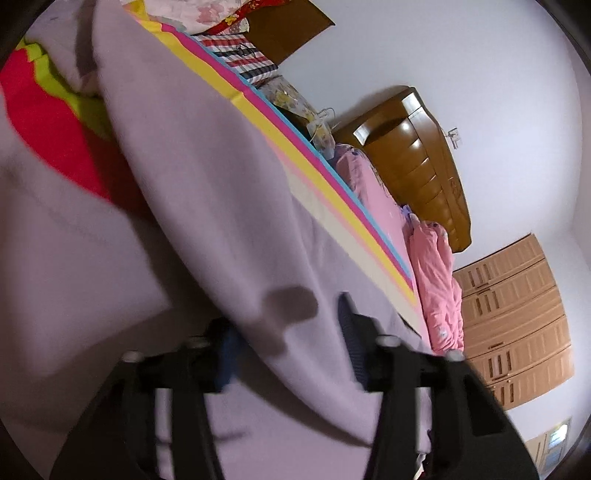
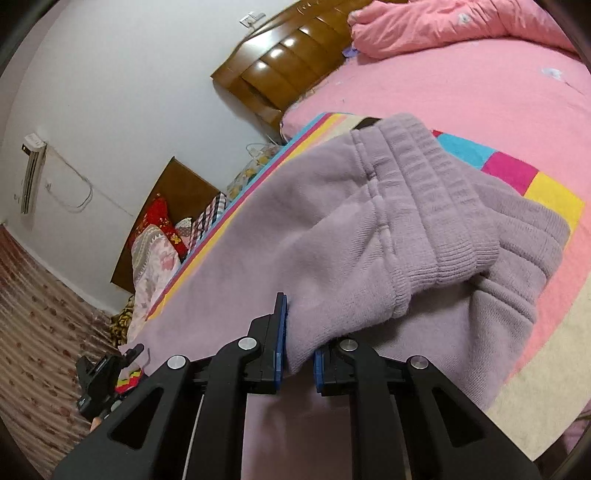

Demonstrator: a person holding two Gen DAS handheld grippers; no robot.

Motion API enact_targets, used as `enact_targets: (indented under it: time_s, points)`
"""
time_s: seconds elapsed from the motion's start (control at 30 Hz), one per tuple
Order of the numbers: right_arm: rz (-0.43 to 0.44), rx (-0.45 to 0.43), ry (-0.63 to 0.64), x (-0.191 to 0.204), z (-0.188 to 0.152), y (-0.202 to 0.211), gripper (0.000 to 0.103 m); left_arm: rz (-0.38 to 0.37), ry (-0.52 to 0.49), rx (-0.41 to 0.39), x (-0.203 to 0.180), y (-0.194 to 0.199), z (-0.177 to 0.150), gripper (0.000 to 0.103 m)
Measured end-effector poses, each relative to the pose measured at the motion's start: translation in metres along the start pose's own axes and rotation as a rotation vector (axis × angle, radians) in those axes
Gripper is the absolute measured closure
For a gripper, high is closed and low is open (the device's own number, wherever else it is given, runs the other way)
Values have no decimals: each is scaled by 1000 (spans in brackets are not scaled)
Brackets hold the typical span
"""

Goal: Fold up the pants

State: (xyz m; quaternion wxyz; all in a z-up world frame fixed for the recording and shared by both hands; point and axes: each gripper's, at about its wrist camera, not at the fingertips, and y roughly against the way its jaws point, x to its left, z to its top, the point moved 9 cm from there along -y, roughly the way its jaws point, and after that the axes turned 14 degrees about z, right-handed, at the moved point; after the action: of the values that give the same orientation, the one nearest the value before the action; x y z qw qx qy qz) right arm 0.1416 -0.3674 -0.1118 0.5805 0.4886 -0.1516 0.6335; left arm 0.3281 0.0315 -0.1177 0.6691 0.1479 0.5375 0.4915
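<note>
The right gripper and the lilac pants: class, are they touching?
Touching. The right wrist view shows the right gripper with both blue-padded fingers pinching a fold of the lilac pants between them.

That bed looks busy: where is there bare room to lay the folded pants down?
Free: the pink sheet between the striped blanket and the bunched pink quilt by the headboard. Crowded: the blanket's middle, under the lilac pants, and its far edge, lined with pillows.
</note>
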Motion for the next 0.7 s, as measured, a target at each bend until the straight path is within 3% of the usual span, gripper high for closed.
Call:
enact_targets:
  time_s: [0.03, 0.1, 0.23, 0.33, 0.4, 0.47, 0.53, 0.6, 0.7]
  points:
    - [-2, 3, 3, -8, -2, 5, 90, 9, -3, -1, 3, 0, 3, 98]
    - [4, 16, 23, -3, 8, 3, 90, -9, 0, -10, -1, 7, 14, 98]
    - [21, 45, 161, 33, 61, -11, 90, 44, -105, -58, -37, 32, 42, 98]
    - [103, 73, 158, 62, 115, -23, 91, 26, -113, -63, -61, 56, 64, 98]
    - [175, 57, 156, 79, 134, -9, 91, -17, -174, -136, -78, 94, 62, 98]
    - [241, 55, 223, 85, 130, 12, 91, -28, -266, -238, -80, 132, 38, 98]
    - [236, 82, 241, 58, 103, 31, 91, -7, -341, -273, -63, 148, -15, 98]
    - [148, 129, 209, 7, 67, 39, 91, 90, -420, -196, -31, 125, -78, 98]
    - [62, 199, 95, -57, 26, 33, 91, 192, -427, -34, 15, 76, -133, 98]
